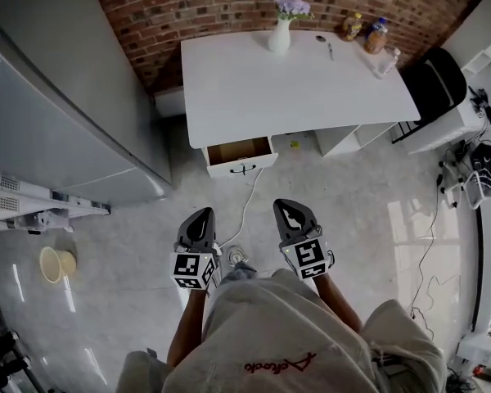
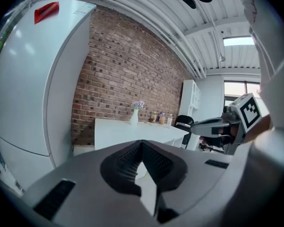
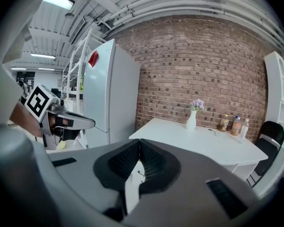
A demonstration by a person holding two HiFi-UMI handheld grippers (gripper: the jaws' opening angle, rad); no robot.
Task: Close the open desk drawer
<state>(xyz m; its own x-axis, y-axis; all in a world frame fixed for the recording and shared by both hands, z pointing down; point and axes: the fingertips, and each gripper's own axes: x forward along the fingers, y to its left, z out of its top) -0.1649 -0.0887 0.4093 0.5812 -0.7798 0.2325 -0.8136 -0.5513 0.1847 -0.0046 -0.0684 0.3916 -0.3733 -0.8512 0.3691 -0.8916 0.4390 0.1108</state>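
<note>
Both grippers are being held low in front of the person, the left gripper [image 1: 200,219] and the right gripper [image 1: 288,211] each with its jaws pressed together and nothing between them. The drawer [image 1: 240,155] is standing pulled out under the left end of the desk [image 1: 295,80], its front and dark handle facing the person, well apart from both grippers.

Trouble is likely being invited by the cable [image 1: 247,193] lying on the floor from below the drawer toward the person's feet: it could be caught underfoot on the approach. A push placed off-centre on the drawer front may be skewing it so that it jams, and a hard shove may be shaking the desk and the vase [image 1: 280,33] at its back edge.

Open floor is being offered between the person and the drawer. On the left the fridge [image 1: 57,121] is standing near the drawer's side, so room there is being squeezed; on the right, more space is being left.
</note>
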